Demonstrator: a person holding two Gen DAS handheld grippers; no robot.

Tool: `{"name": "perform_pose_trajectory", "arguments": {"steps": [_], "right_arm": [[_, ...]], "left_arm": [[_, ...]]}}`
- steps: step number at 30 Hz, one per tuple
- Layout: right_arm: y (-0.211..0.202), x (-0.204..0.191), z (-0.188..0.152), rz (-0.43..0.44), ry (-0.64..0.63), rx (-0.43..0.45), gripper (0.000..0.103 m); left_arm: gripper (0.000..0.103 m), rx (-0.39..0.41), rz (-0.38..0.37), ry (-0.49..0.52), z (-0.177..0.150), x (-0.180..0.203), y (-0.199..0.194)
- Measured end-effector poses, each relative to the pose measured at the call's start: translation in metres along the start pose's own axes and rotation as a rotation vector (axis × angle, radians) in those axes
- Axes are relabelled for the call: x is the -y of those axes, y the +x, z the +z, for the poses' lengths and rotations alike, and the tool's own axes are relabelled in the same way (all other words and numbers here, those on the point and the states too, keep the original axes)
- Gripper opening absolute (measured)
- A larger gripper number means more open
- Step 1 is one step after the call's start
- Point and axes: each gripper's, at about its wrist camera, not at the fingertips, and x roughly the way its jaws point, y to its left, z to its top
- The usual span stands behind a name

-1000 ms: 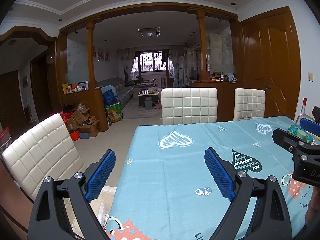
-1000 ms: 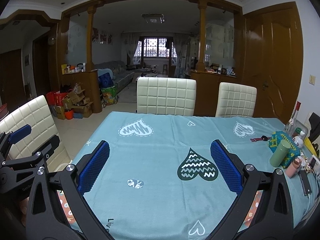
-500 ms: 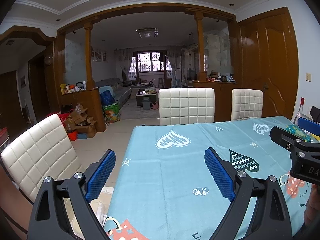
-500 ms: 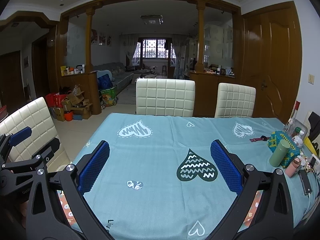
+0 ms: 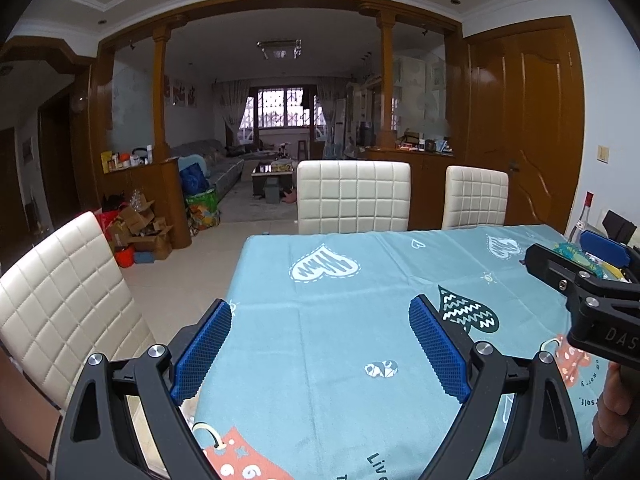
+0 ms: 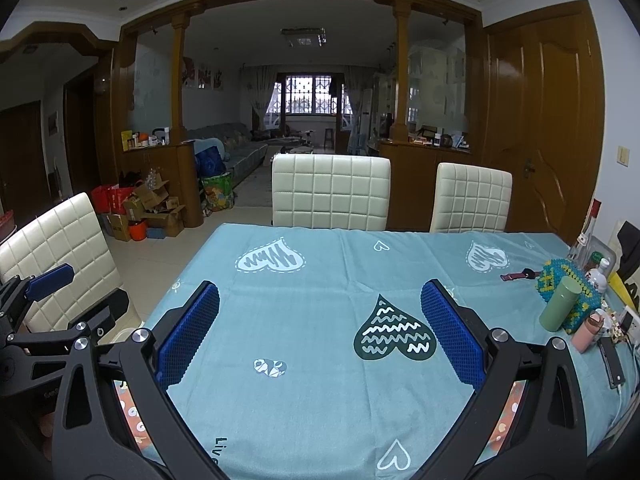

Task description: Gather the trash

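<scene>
My left gripper (image 5: 320, 328) is open and empty, held above the left front part of a table with a light blue heart-print cloth (image 5: 360, 300). My right gripper (image 6: 320, 312) is open and empty above the middle front of the same table (image 6: 320, 272). The right gripper also shows at the right edge of the left wrist view (image 5: 592, 280), and the left gripper shows at the left edge of the right wrist view (image 6: 60, 300). No loose trash shows on the cloth in either view.
White quilted chairs stand at the far side (image 6: 331, 192) (image 6: 472, 198) and at the left (image 5: 60, 300). At the table's right edge are a green cup (image 6: 560, 309), a beaded box (image 6: 568, 284), bottles, a pink bottle (image 6: 586, 330) and a phone (image 6: 612, 364). Cardboard boxes (image 6: 152, 208) lie on the floor beyond.
Both views have shifted slightly: the table edge and chairs sit a little lower and further left in the left wrist view. Both grippers stay open and empty.
</scene>
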Motion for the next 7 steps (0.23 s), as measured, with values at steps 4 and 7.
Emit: {"name": "perform_pose_trajectory", "arguments": {"steps": [4,7], "right_arm": [[0.0007,0.0007,-0.0004,0.000,0.001,-0.001,0.100],[0.0014,0.0004,-0.0013,0.005,-0.001,-0.007,0.100]], "left_arm": [[0.088,-0.008,0.014,-0.004,-0.0005,-0.0009,0.0013],[0.088,-0.002,0.015,0.001,-0.0014,0.0013,-0.0002]]}}
